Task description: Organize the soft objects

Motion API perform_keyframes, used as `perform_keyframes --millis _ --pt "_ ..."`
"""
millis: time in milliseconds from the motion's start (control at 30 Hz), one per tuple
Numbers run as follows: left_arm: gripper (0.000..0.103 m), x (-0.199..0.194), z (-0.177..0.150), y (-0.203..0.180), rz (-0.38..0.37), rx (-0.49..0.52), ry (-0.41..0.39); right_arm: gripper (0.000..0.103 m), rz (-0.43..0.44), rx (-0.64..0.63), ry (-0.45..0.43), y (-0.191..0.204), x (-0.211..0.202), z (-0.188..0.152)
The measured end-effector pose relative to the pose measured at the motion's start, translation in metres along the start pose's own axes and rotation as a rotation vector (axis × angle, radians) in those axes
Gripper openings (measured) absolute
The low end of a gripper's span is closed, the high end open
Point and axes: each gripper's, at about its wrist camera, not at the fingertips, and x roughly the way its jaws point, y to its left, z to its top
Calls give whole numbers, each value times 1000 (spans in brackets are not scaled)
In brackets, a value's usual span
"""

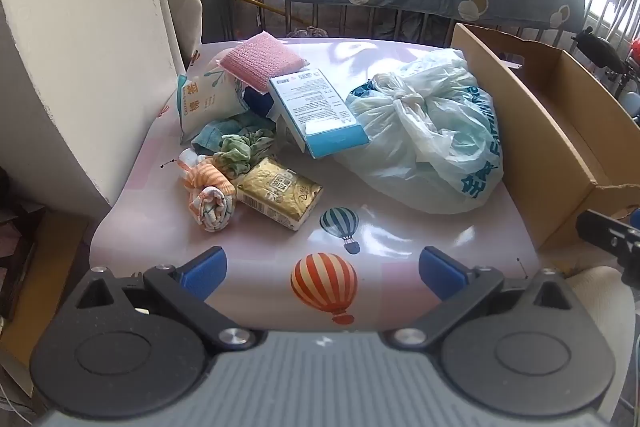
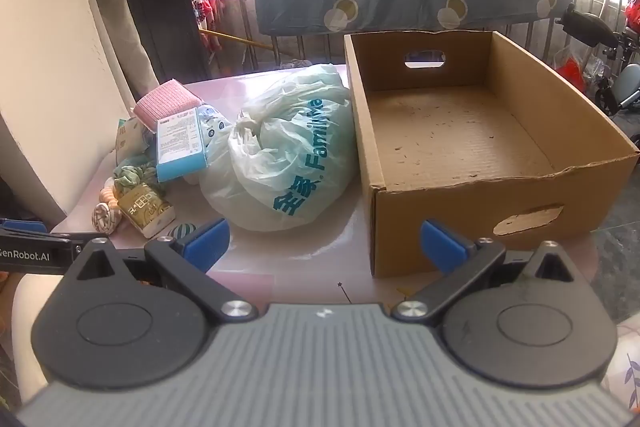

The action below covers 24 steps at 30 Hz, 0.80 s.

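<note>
Blue pads of my left gripper (image 1: 323,273) frame the near edge of the table (image 1: 400,239); the jaws are spread to their widest, with nothing between them and nothing touched. Directly between and just beyond the pads lies only the printed tablecloth, with an orange-striped balloon motif (image 1: 324,285).

Ahead and to the left of this tool sits the cluster of soft items: a rolled orange-striped cloth (image 1: 210,197), touching a gold tissue pack (image 1: 280,197) on its right; behind them a green scrunchie (image 1: 240,151) and a teal cloth (image 1: 210,139); farther still a white soft pack (image 1: 204,103) with a pink sponge (image 1: 262,59) resting atop the heap. A blue-and-white carton (image 1: 316,111) leans against this pile. Ahead and to the right lies a knotted plastic bag (image 1: 424,139), pale green, its side touching the wall of a cardboard box (image 1: 532,131).

My right gripper (image 2: 323,245) is likewise fully spread, gripping nothing, hovering over the table's near edge. Its right pad stands before the box's near wall (image 2: 460,211); whether it touches the cardboard I cannot tell. The box, ahead and right of this tool, is open-topped and holds no items. The bag (image 2: 280,147) lies ahead and slightly left, beside the box, with the tissue pack (image 2: 146,211) and the rest of the heap farther left. My left tool's finger enters this view at the far left edge.
</note>
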Motion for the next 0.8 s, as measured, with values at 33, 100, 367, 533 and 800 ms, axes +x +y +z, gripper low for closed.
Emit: perform_keyframes --millis 33,100,367,533,800 --pt "103 1 0 -1 8 -3 8 102 1 2 5 1 0 0" --pt "103 1 1 -1 8 -5 4 102 2 2 1 2 0 1" --pt "103 -1 0 5 -1 -17 2 102 -1 -7 1 0 -3 1" --pt "103 -1 0 7 -4 -20 2 102 -9 -17 11 6 2 3" --pt "103 -2 -1 4 4 -15 -7 102 -14 -22 10 8 3 4"
